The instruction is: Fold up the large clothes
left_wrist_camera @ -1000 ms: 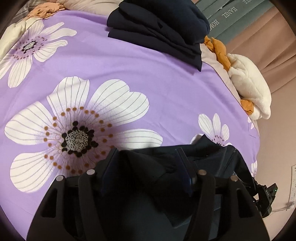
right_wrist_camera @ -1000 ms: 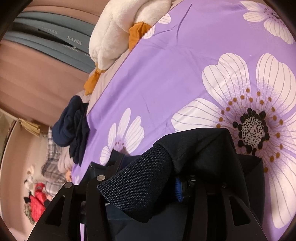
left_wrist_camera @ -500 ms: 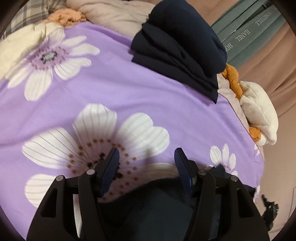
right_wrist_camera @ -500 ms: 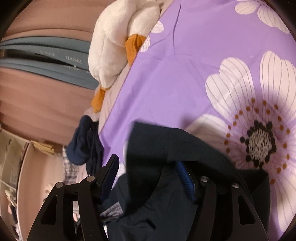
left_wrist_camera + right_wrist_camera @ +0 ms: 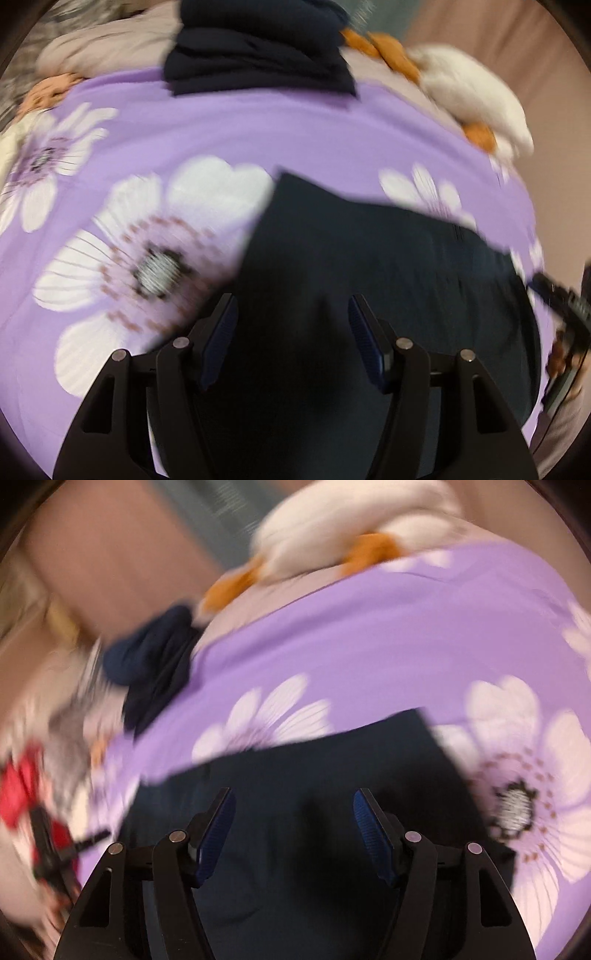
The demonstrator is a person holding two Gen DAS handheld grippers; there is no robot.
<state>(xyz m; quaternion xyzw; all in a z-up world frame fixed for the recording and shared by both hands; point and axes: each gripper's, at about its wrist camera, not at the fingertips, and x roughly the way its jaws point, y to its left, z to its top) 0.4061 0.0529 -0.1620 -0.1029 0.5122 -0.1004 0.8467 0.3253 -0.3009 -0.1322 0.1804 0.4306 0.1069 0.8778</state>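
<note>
Dark navy soft fabric garment (image 5: 369,258) lies flat on purple floral bedsheet (image 5: 258,129). Left gripper (image 5: 291,325) and right gripper (image 5: 293,823) both spread, holding nothing, over cloth. Likely light, limp, drapes easily; pinch far corners or hem edge.

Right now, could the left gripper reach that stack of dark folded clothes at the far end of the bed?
Probably yes: the left gripper is open, and only bare purple bedspread and the dark garment lie before the stack.
</note>
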